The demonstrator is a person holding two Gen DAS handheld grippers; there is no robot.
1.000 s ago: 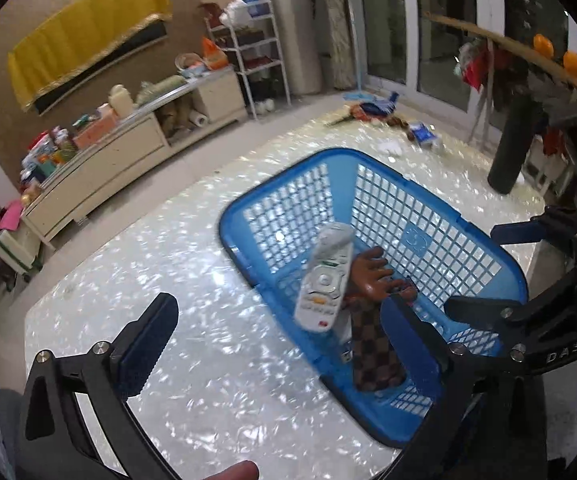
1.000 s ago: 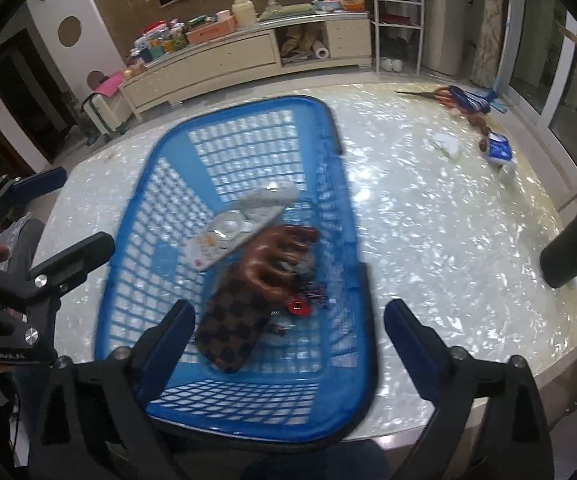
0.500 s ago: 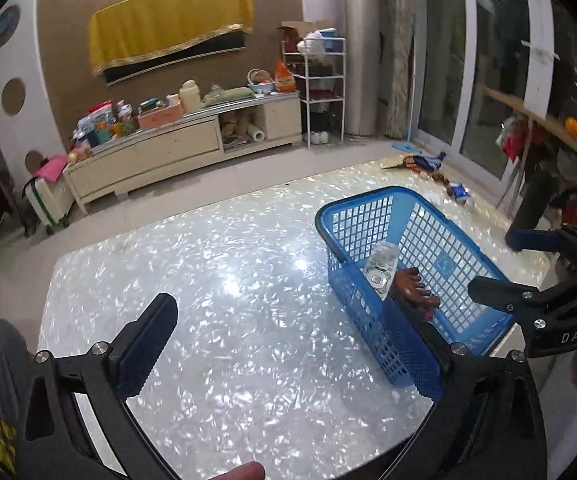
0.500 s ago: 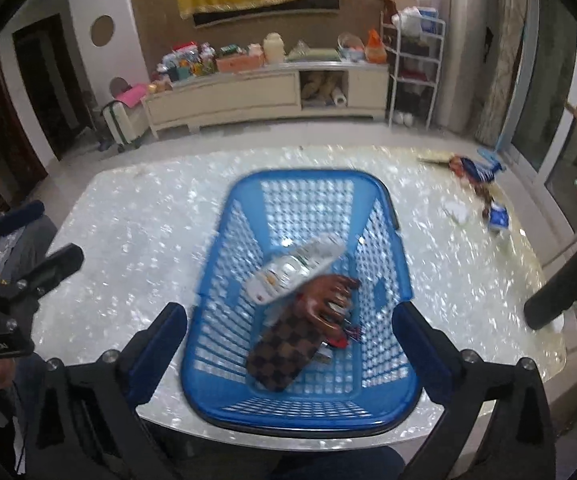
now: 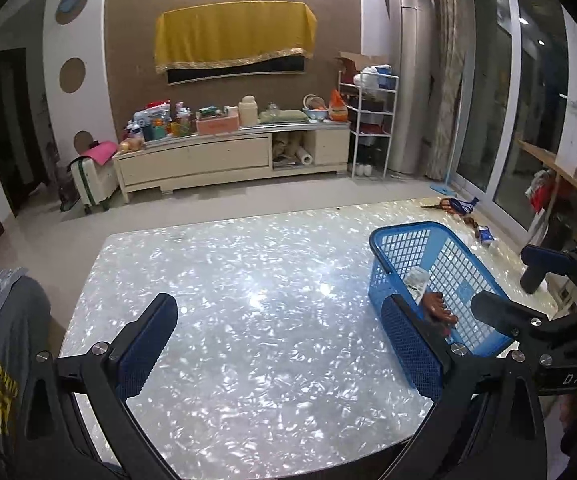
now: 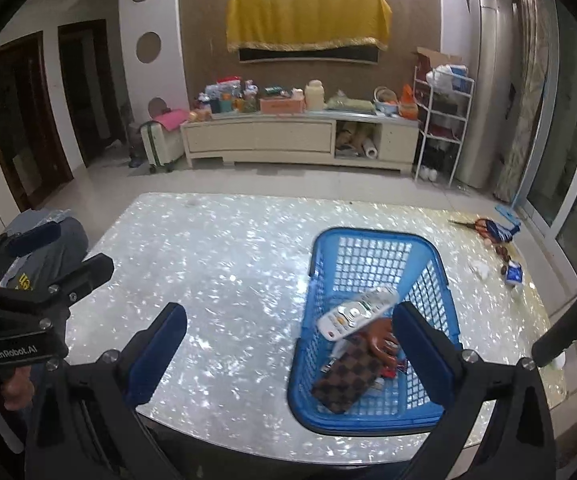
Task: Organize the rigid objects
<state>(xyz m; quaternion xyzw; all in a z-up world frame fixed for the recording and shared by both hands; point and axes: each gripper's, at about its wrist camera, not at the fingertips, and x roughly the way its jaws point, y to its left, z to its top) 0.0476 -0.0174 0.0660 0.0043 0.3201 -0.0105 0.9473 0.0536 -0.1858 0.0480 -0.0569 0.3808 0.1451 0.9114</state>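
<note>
Rigid objects sit gathered in the blue plastic lattice basket, which stands on the right side of my glossy white pearl-patterned table, near its front edge. Inside it I see a white remote control leaning tilted across the heap, its far end raised toward the right wall of the basket. Under its near end lies a brown hand-shaped object, and just in front of that a brown checkered wallet lies flat on the basket floor, with a few small red and dark items beside it that I cannot make out. From the left wrist view the basket appears at the right, with the remote and the brown hand-shaped piece showing over its wall. My left gripper hangs above bare tabletop with its jaws spread wide and nothing between them. My right gripper is likewise spread wide and holds nothing; its right finger overlaps the basket's right wall in the picture, though I cannot tell whether they touch. Scissors with orange handles and small scraps lie at the table's far right corner, well apart from the basket.
</note>
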